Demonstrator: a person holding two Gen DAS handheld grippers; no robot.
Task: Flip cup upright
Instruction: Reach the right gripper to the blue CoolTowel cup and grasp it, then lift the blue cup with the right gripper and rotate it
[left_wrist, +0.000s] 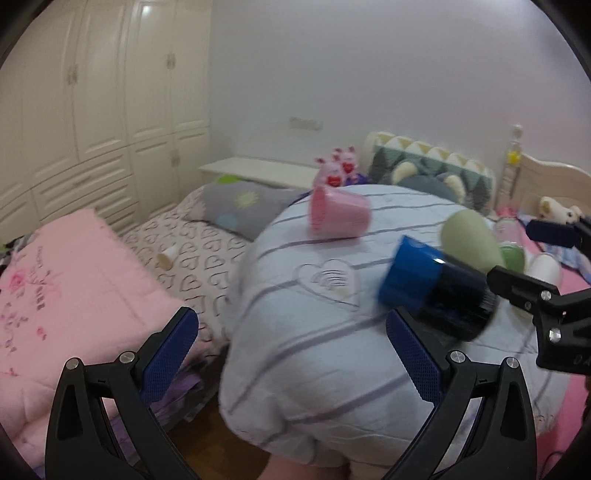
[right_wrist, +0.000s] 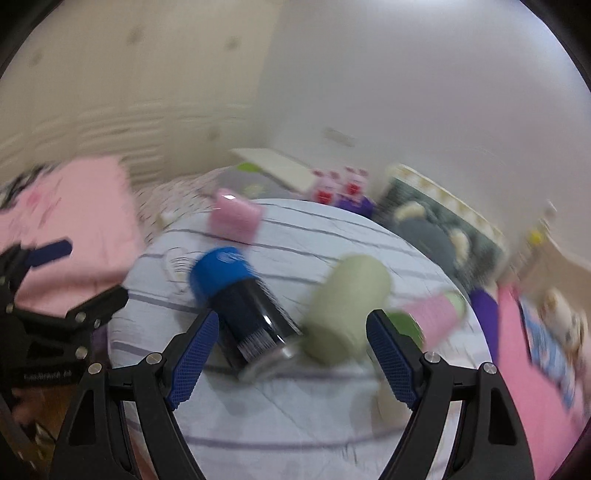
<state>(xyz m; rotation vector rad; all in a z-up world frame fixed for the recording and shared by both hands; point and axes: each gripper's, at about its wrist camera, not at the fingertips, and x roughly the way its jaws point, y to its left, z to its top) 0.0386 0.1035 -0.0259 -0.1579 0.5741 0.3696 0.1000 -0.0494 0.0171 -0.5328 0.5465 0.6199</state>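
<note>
Lying on their sides on the striped quilt (left_wrist: 303, 332) are several cups: a pink cup (left_wrist: 339, 216) toward the far edge, a blue-capped dark cup (left_wrist: 436, 286) nearer, and a pale green cup (right_wrist: 347, 306) just beside it. Which one is the target I cannot tell. Right view is badly blurred; the green cup's mouth faces my right gripper (right_wrist: 291, 363) and its body sits between the two blue pads, not touched. Right jaws are wide apart, holding nothing; the dark cup's end is close to the left pad (right_wrist: 194, 363). My left gripper (left_wrist: 291, 360) is also wide and empty, over the near part of the quilt, short of the cups. Another pink cup (right_wrist: 432, 319) lies right of the green one. Quilt drops off toward a pink blanket (left_wrist: 74, 280) on the left; bare quilt lies in front of the cups.
</note>
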